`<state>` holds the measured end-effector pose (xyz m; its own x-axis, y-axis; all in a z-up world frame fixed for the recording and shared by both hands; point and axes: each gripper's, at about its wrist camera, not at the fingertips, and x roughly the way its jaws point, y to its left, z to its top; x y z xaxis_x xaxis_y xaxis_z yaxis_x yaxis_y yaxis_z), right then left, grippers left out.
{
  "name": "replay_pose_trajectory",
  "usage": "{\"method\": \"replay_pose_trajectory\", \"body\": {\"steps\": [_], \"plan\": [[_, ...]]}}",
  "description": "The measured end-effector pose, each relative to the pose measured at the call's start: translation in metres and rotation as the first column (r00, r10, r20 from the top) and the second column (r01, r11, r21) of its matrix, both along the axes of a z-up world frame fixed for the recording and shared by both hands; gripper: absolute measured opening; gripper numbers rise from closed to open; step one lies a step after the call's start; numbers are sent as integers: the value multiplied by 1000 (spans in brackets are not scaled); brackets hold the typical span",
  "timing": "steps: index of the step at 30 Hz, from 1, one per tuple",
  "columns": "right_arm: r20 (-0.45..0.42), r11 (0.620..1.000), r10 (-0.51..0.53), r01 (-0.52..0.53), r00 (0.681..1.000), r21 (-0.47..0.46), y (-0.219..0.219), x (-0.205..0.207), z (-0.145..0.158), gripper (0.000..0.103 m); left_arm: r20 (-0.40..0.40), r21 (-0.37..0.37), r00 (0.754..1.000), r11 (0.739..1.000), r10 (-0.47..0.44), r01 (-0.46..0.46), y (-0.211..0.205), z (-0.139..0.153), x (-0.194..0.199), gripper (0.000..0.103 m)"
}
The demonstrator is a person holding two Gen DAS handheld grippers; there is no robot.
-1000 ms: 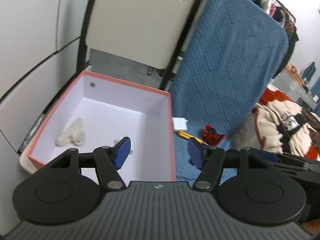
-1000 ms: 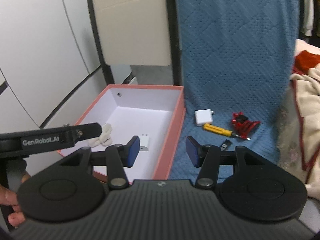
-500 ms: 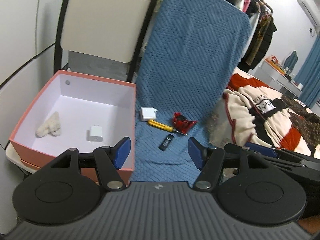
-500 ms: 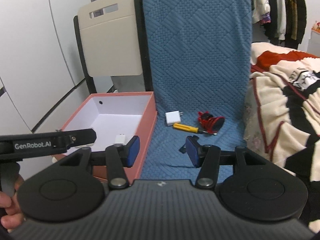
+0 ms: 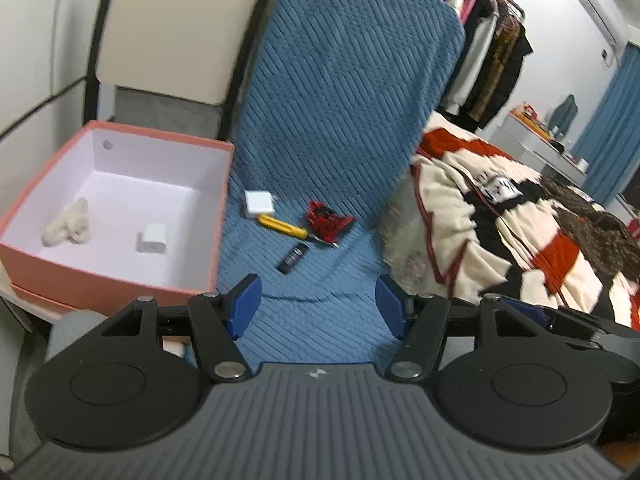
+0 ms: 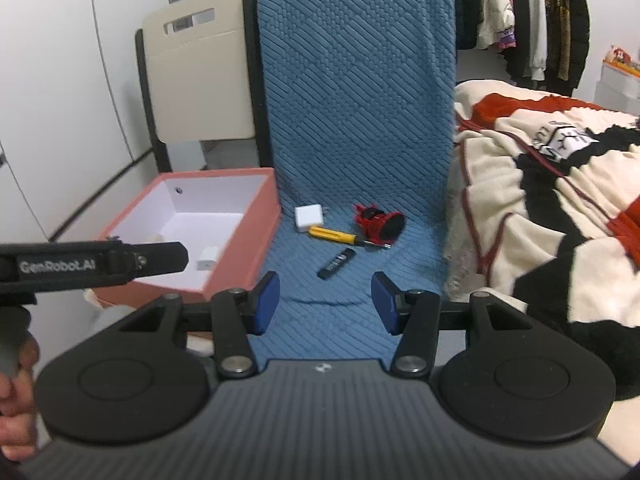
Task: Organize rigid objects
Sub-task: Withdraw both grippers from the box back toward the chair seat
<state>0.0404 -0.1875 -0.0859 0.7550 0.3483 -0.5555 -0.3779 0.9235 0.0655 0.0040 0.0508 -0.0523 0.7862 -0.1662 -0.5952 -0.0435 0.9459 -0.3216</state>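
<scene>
Both claws hang back from the blue seat, and both are empty. The left claw has its jaws spread wide, nothing between them. Same for the right claw, jaws apart over bare cushion. That looks like a stand-off position, far enough out to see everything before choosing.

Ahead of the right claw and well clear of its tips lies the black stick, the nearest piece. Just beyond it is the screwdriver, lying crosswise, with the white charger beyond that to the left and the red toy beyond to the right. All four sit loose on the seat, close together, so each pick needs a clean line past its neighbours.

Off to the left of the left claw is the pink box, open-topped and hard against the seat edge, handy for short carries. Inside sit a small white block and a fluffy bit, so sorting looks partly done.

My guess: the stick goes next, being closest and lying free of the others.
</scene>
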Motion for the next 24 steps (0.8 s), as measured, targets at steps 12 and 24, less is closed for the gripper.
{"method": "replay_pose_trajectory", "body": {"steps": [12,24], "plan": [[-23,998,-63,64,998,19,-18,33,-14,54,-30,12,999,999,-40,40,-16,-18,41,68],[-59,997,-73,74,996,25,-9,121,-53,54,-54,5,995,996,-88,88,-39,-77,131,69]]}}
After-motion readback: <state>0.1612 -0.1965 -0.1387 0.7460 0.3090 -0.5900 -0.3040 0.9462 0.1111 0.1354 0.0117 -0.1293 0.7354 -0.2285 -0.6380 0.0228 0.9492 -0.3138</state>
